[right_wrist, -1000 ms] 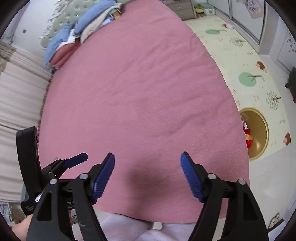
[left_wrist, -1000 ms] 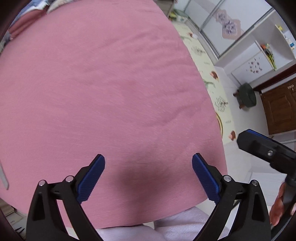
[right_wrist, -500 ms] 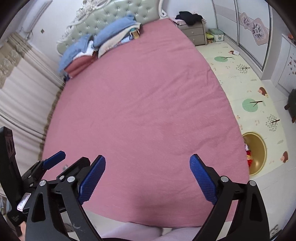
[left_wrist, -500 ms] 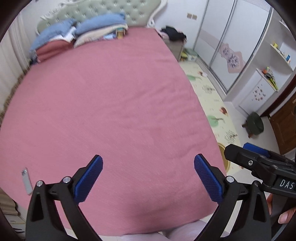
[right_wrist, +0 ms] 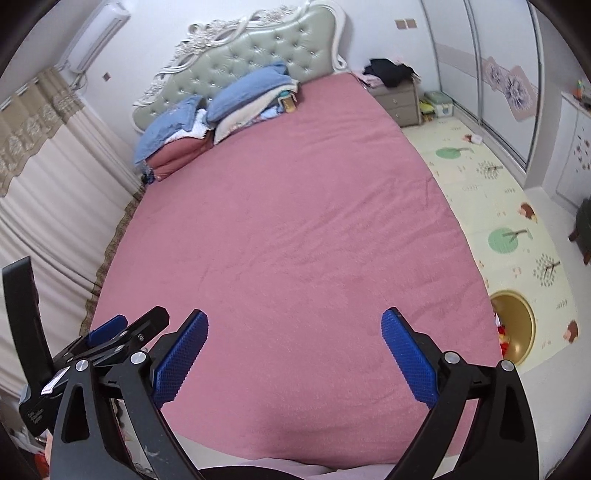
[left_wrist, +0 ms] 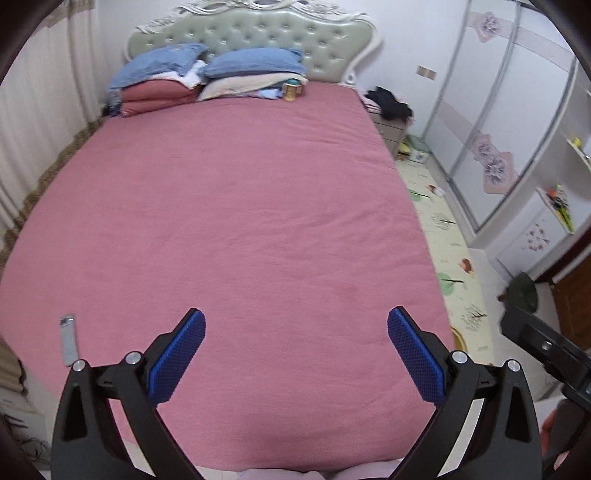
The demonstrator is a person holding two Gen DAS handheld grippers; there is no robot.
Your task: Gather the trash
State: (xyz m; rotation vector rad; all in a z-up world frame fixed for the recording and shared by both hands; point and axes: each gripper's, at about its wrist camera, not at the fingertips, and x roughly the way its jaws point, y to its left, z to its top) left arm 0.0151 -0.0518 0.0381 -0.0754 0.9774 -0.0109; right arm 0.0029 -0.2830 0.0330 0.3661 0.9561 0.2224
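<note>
My left gripper (left_wrist: 295, 317) is open over the near end of a pink bed (left_wrist: 229, 206), nothing between its blue pads. My right gripper (right_wrist: 294, 317) is still opening, also with nothing between its pads, above the same bed (right_wrist: 295, 221). A yellow can (left_wrist: 290, 91) stands by the pillows at the headboard, and shows in the right wrist view too (right_wrist: 289, 104). A flat silver object (left_wrist: 68, 338) lies at the bed's near left edge. A gold bin (right_wrist: 515, 325) with something red inside stands on the floor to the right. A small white item (right_wrist: 474, 138) lies on the play mat.
Blue and pink pillows (left_wrist: 207, 74) are stacked against a green tufted headboard (left_wrist: 258, 33). A nightstand (right_wrist: 399, 99) with dark clothes stands right of the bed. A patterned mat (right_wrist: 498, 206) covers the floor before sliding wardrobes (left_wrist: 491, 122). Curtains (right_wrist: 44, 206) hang on the left.
Both grippers have risen and tilted up, so the whole bed, headboard and pillows have come into view. The right gripper's jaws have spread wider.
</note>
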